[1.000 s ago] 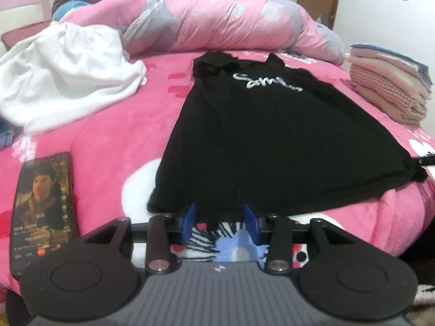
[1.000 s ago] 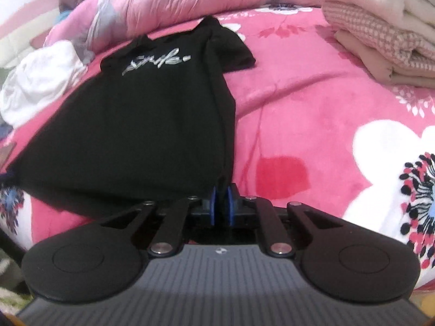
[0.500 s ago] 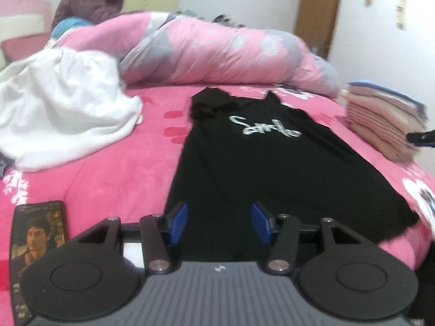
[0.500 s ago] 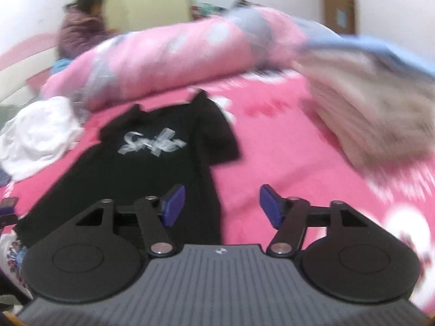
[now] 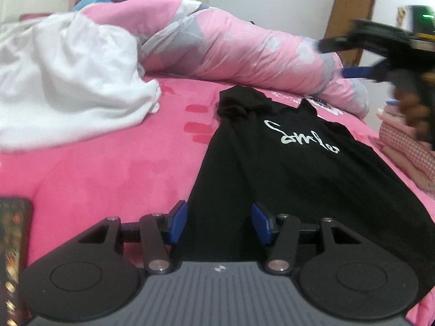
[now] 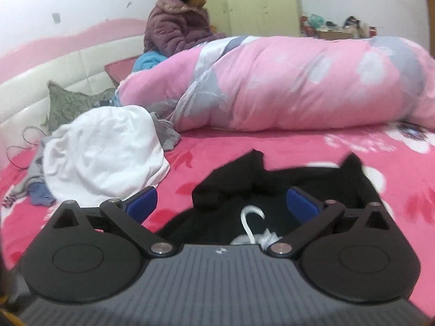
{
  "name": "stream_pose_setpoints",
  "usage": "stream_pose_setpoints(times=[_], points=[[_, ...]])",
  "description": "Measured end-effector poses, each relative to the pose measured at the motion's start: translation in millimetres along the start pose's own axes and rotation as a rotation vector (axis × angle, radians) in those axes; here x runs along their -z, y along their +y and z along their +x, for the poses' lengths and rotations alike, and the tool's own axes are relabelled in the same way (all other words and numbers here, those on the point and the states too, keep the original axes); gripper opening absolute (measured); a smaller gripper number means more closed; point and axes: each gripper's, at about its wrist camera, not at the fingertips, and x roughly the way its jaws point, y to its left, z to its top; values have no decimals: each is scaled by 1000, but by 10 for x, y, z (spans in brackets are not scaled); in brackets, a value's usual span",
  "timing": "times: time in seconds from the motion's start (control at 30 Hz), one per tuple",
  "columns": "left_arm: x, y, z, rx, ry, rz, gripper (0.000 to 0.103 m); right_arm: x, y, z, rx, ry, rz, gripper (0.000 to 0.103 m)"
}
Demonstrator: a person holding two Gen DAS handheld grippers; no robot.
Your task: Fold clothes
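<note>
A black shirt (image 5: 293, 179) with white script lettering on the chest lies spread flat on the pink bed (image 5: 108, 163), collar end toward the rolled pink quilt (image 5: 244, 49) and hem toward the near edge. One sleeve is bunched up at the shoulder on the shirt's left side in the left wrist view, and the body shows only shallow creases. The left gripper (image 5: 219, 224) hovers over the hem end with its blue fingers (image 5: 178, 224) spread apart and holding nothing; the shirt's long left edge runs just inside the left finger, and the black cloth fills the gap between both. The right gripper (image 6: 221, 207) is raised above the collar end, its fingers (image 6: 142, 203) also released wide and empty; the neckline and both shoulder points show between and beyond them, with part of the white lettering just in front of the gripper body. In the left wrist view the right gripper (image 5: 350, 72) appears blurred in the air at the upper right. A crumpled white garment (image 5: 68, 87) lies on the bed well to the left of the shirt, a stack of folded clothes (image 5: 402, 152) sits to its right, and a phone (image 5: 13, 244) rests near the left gripper. A person (image 6: 176, 24) in a purple jacket sits behind the quilt.
</note>
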Motion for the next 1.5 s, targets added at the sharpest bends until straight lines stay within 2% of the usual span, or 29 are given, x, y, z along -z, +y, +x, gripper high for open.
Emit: stream_pose_setpoints(times=[0.07, 0.17, 0.23, 0.27, 0.33, 0.4, 0.5, 0.63, 0.7, 0.77, 1.03, 1.23, 1.33, 1.5], points=[[33, 22, -8, 10, -20, -9, 54, -79, -61, 378, -41, 42, 36, 102], [71, 69, -4, 31, -39, -28, 54, -134, -240, 931, -76, 143, 211, 102], [88, 105, -3, 49, -51, -43, 55, -128, -375, 1186, -58, 195, 334, 100], [96, 125, -5, 59, -56, -52, 56, -112, -460, 1293, -52, 208, 398, 96], [111, 163, -10, 78, -67, -70, 56, -58, -639, 1522, -31, 238, 509, 85], [124, 185, -13, 90, -75, -80, 56, 2, -762, 1704, 5, 274, 571, 64], [140, 202, -16, 100, -85, -87, 56, 30, -769, 1909, 40, 307, 551, 57], [153, 223, -28, 112, -92, -100, 56, 15, -686, 2019, 117, 304, 486, 46], [156, 233, -30, 117, -94, -107, 56, -19, -666, 1986, 121, 292, 469, 18], [158, 232, -27, 119, -95, -110, 56, -61, -638, 1937, 117, 277, 448, 7], [167, 227, -29, 118, -97, -113, 55, -397, -491, 1828, 27, 182, 342, 2], [173, 230, -31, 118, -99, -116, 55, -729, -430, 1987, -35, 110, 304, 2], [173, 241, -29, 122, -100, -122, 55, -797, -471, 2068, -12, 115, 316, 2], [169, 257, -27, 130, -101, -130, 55, -668, -754, 2041, 104, 123, 390, 2]])
